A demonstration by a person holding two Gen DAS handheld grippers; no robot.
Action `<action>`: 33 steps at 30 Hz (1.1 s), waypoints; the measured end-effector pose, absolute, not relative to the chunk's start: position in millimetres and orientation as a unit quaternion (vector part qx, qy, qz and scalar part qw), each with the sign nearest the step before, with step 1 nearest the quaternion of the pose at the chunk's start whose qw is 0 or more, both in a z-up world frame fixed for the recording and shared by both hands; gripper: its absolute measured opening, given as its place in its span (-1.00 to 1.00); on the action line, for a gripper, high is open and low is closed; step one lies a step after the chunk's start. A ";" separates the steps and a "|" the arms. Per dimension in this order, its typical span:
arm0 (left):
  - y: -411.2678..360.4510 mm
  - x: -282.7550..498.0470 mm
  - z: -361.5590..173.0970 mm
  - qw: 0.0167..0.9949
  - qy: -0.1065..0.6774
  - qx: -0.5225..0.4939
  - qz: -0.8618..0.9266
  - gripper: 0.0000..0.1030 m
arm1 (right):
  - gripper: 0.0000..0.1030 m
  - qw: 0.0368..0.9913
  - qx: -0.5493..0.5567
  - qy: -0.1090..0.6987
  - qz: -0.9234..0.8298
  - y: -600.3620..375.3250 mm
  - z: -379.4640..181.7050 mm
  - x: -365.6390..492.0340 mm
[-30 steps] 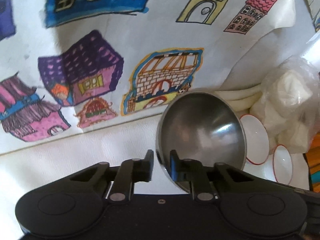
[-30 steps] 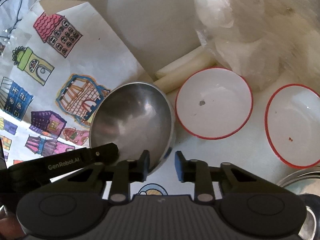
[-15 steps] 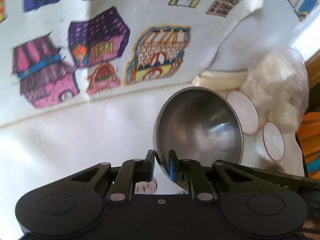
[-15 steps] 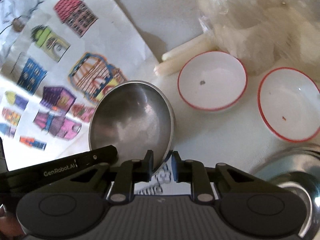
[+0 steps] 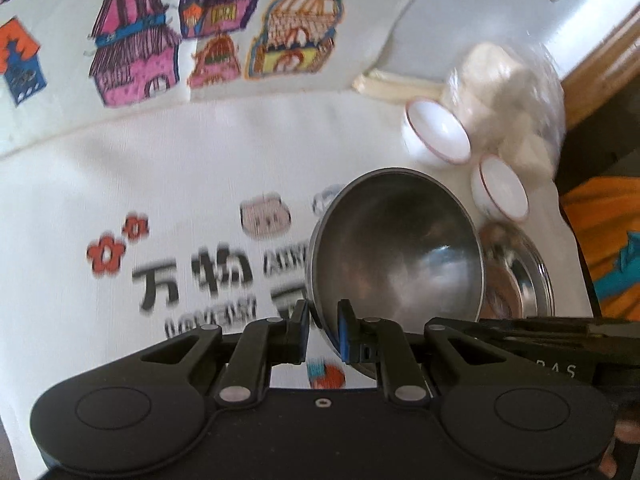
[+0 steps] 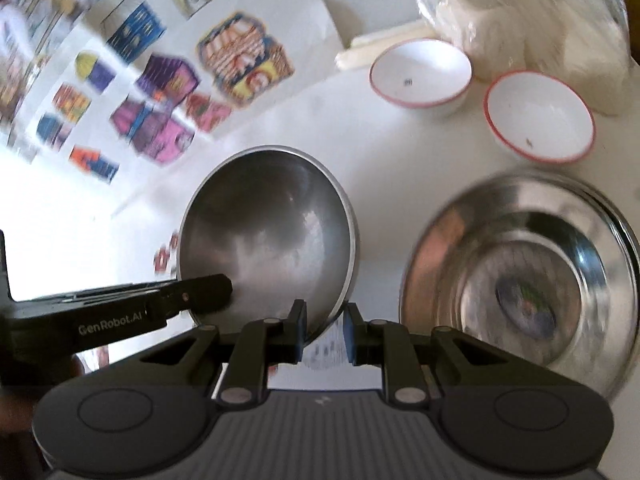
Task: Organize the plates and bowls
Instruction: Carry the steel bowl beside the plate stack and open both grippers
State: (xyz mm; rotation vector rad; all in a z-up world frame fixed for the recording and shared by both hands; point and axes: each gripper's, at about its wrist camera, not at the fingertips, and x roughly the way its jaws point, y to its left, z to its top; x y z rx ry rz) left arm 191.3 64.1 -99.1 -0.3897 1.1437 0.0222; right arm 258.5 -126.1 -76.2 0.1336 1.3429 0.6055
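A plain steel bowl (image 5: 396, 248) hangs tilted above the white printed cloth, held by both grippers. My left gripper (image 5: 322, 312) is shut on its left rim, one pad inside and one outside. In the right wrist view the same steel bowl (image 6: 272, 232) has its right rim between the pads of my right gripper (image 6: 323, 312), which is shut on it. The left gripper's fingers (image 6: 216, 286) reach in from the left. A larger shiny steel bowl (image 6: 520, 280) stands just to the right. Two white bowls with red rims (image 6: 420, 72) (image 6: 540, 116) sit behind it.
A clear bag of white lumps (image 6: 520, 12) lies behind the white bowls, with pale sticks (image 6: 384, 42) beside it. A sheet of coloured house drawings (image 6: 180, 60) covers the far left. The table's wooden edge (image 5: 600, 52) and an orange cloth (image 5: 600, 232) are at the right.
Both grippers have carried the steel bowl away from the house drawings, over the printed cloth. The large steel bowl has come into view beside it. The right jaws have narrowed onto the rim.
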 end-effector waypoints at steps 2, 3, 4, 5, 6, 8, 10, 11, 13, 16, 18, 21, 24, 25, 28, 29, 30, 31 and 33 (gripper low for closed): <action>58.8 179.4 -100.1 0.817 0.546 -0.184 0.008 -0.70 | -0.57 0.729 0.055 0.623 0.277 -130.3 -74.7 248.8; 56.9 174.1 -101.0 0.814 0.551 -0.185 0.008 -0.70 | -0.57 0.725 0.049 0.629 0.278 -130.9 -74.2 244.8; 54.8 170.0 -102.5 0.810 0.556 -0.185 0.008 -0.69 | -0.57 0.721 0.044 0.633 0.279 -132.3 -73.8 240.9; 53.2 165.8 -103.9 0.807 0.560 -0.187 0.008 -0.69 | -0.57 0.716 0.040 0.637 0.282 -133.0 -73.5 237.0; 52.2 161.2 -105.5 0.803 0.565 -0.190 0.010 -0.69 | -0.57 0.712 0.037 0.641 0.284 -133.8 -73.9 233.8; 50.6 153.4 -108.0 0.795 0.575 -0.193 0.012 -0.69 | -0.57 0.704 0.029 0.649 0.287 -133.8 -75.2 228.7; 48.1 148.8 -112.3 0.790 0.582 -0.193 0.015 -0.68 | -0.57 0.698 0.019 0.655 0.289 -134.2 -77.1 225.2; 47.1 147.8 -114.1 0.787 0.585 -0.193 0.016 -0.68 | -0.57 0.696 0.014 0.657 0.289 -133.6 -78.3 223.8; 45.7 147.2 -116.3 0.785 0.589 -0.193 0.020 -0.68 | -0.57 0.693 0.010 0.660 0.289 -133.0 -80.5 222.4; 43.1 148.2 -117.9 0.783 0.592 -0.189 0.025 -0.68 | -0.56 0.691 0.013 0.663 0.288 -135.4 -83.7 221.6; 40.6 150.1 -118.2 0.785 0.590 -0.187 0.026 -0.68 | -0.54 0.688 0.015 0.664 0.291 -138.3 -85.4 221.6; 41.4 150.9 -116.6 0.786 0.589 -0.183 0.034 -0.62 | -0.46 0.685 0.013 0.665 0.297 -143.4 -86.8 221.2; 43.3 151.3 -114.7 0.786 0.590 -0.179 0.048 -0.51 | -0.32 0.684 0.008 0.664 0.303 -143.0 -86.5 222.9; 43.9 150.8 -113.5 0.786 0.590 -0.178 0.053 -0.44 | -0.28 0.682 0.008 0.664 0.306 -144.1 -86.4 223.4; 47.0 149.8 -109.5 0.784 0.591 -0.177 0.070 -0.17 | 0.01 0.674 0.006 0.668 0.315 -149.0 -86.2 225.0; 48.0 149.3 -107.8 0.783 0.591 -0.176 0.076 -0.05 | 0.13 0.674 0.005 0.667 0.316 -151.6 -85.5 225.2; 49.3 149.0 -105.5 0.784 0.590 -0.176 0.082 0.01 | 0.24 0.673 0.003 0.667 0.318 -155.5 -84.5 225.9; 50.7 149.0 -102.4 0.785 0.588 -0.176 0.089 0.15 | 0.30 0.671 0.003 0.668 0.321 -158.5 -83.2 226.5; 52.3 149.6 -96.7 0.787 0.583 -0.175 0.103 0.32 | 0.52 0.664 -0.001 0.672 0.327 -163.5 -80.4 226.9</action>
